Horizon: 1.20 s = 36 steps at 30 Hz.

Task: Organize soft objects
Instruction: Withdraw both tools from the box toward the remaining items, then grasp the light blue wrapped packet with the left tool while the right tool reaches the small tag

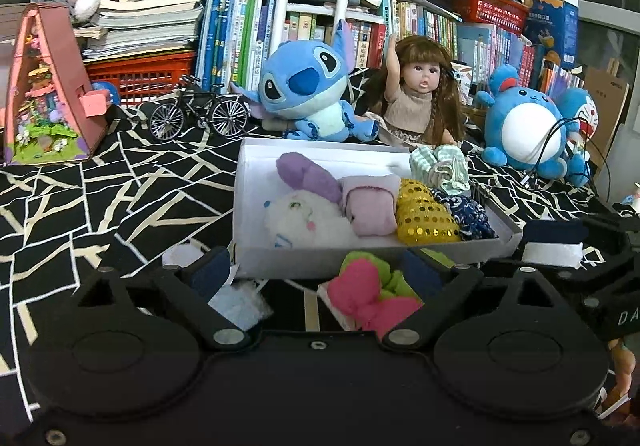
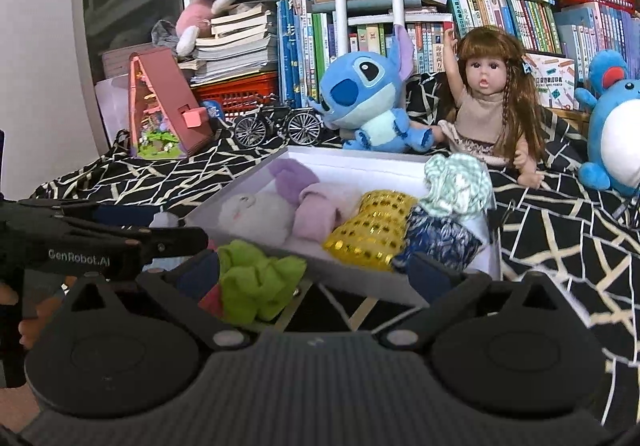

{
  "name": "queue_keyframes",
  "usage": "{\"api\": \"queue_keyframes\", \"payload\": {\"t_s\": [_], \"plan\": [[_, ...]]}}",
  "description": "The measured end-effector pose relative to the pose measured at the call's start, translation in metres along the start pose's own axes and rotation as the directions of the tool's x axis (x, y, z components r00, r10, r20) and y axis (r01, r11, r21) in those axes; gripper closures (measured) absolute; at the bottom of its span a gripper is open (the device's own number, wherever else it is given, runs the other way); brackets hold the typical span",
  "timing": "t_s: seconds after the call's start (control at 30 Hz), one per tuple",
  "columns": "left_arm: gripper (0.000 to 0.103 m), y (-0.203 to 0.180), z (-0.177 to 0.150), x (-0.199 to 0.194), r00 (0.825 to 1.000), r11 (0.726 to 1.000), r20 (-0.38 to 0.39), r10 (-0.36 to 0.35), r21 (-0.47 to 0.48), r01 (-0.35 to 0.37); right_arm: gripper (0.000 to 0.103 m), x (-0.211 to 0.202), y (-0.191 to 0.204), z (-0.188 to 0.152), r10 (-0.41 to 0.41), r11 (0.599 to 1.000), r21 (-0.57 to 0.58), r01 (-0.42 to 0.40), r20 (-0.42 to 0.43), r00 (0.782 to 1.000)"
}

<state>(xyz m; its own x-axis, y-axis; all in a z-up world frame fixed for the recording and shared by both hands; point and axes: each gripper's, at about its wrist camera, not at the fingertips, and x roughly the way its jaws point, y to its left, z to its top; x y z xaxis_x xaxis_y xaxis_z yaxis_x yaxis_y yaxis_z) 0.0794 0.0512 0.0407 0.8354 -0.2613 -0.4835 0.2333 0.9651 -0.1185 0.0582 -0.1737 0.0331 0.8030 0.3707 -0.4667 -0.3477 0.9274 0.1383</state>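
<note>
The pink-and-green sock bundle [image 1: 372, 288] lies just outside the near wall of the white box [image 1: 248, 181], between both grippers. The left gripper [image 1: 316, 278] has its jaws apart, the bundle against the right finger; the right gripper [image 2: 320, 278] also gapes, the bundle by its left finger. It looks fuzzy, lumpy, crumpled — no clear long axis — and soft enough to squash flat.

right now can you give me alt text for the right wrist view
A white box on a black-and-white patterned cloth holds rolled soft items and a white plush. In front of it, the right hand-held gripper is spread open around a green and pink cloth bundle. Behind sit a Stitch plush, a doll and bookshelves.
</note>
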Motion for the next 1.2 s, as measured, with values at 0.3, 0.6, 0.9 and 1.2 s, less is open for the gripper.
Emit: {"api": "queue_keyframes", "payload": {"t_s": [0.3,0.6,0.9,1.2], "plan": [[0.009,0.003,-0.028,-0.022,0.999,0.999,0.021,0.045,-0.007,-0.045,0.0,-0.018,0.015,-0.028,-0.023,1.0,0.02,0.022,0.031,0.999],[0.009,0.007,-0.053,-0.039,0.995,0.995,0.026,0.098,-0.015,-0.097,0.0,-0.024,0.029,-0.056,-0.026,0.999,0.021,0.025,0.047,0.999],[0.008,0.015,-0.065,-0.039,0.991,0.991,0.005,0.131,-0.025,-0.131,0.0,-0.014,0.03,-0.069,-0.099,0.993,0.074,0.096,0.042,0.994],[0.009,0.024,-0.066,-0.031,0.986,0.984,-0.01,0.165,-0.065,-0.165,0.0,-0.005,0.036,-0.08,-0.152,0.986,0.07,0.151,0.008,0.988]]}}
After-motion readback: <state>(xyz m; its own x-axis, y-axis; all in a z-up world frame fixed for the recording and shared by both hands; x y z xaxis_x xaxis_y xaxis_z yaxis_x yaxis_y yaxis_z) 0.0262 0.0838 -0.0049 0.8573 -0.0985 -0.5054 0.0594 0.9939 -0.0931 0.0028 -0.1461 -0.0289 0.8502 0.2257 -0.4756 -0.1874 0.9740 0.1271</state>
